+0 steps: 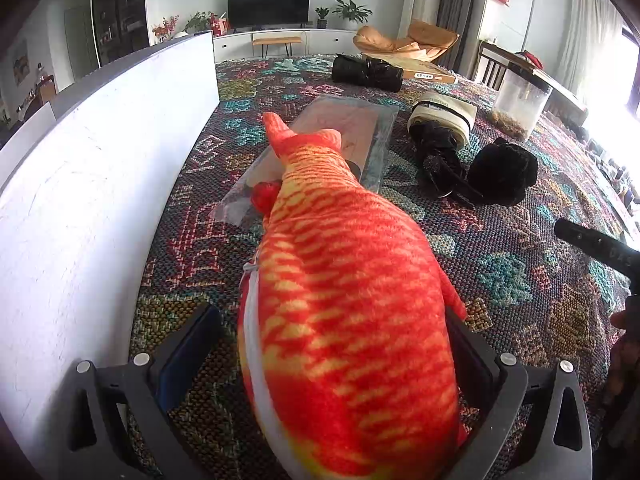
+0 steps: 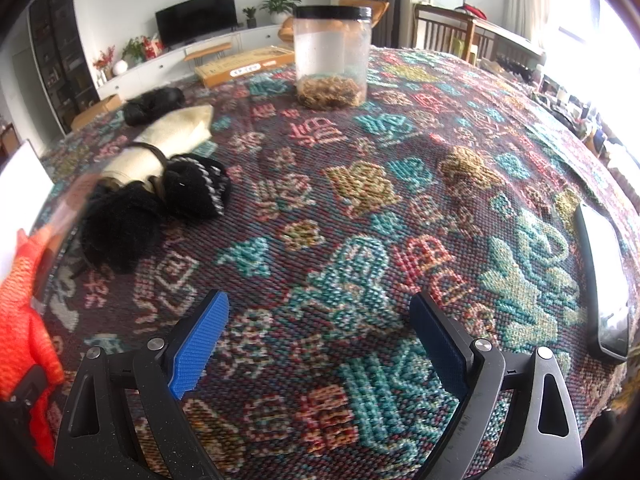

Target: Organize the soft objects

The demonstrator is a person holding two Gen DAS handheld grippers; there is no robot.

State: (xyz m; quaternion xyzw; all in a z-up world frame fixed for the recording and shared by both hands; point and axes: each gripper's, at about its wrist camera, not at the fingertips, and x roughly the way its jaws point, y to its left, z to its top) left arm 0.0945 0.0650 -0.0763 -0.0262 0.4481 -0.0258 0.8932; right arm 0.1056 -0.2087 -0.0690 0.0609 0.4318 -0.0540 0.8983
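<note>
Orange plush filled the left hand-held gripper (image 1: 336, 364), whose jaws were pinching the body of the fish toy (image 1: 344, 288), tail pointing away over a clear plastic sleeve (image 1: 376, 128) on the patterned worktop (image 1: 520, 280). The right hand-held gripper (image 2: 320, 340) hung spread and empty above bare cloth, the fish at its far left. Sorting looked barely begun: a black fuzzy bundle (image 2: 120, 224), a black knit piece (image 2: 196, 188) and a cream roll (image 2: 160, 148) lay loose.

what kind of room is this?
Likely a home living room: a flat TV on a low white cabinet, potted plants, and an orange lounge chair beyond the patterned tablecloth.
</note>
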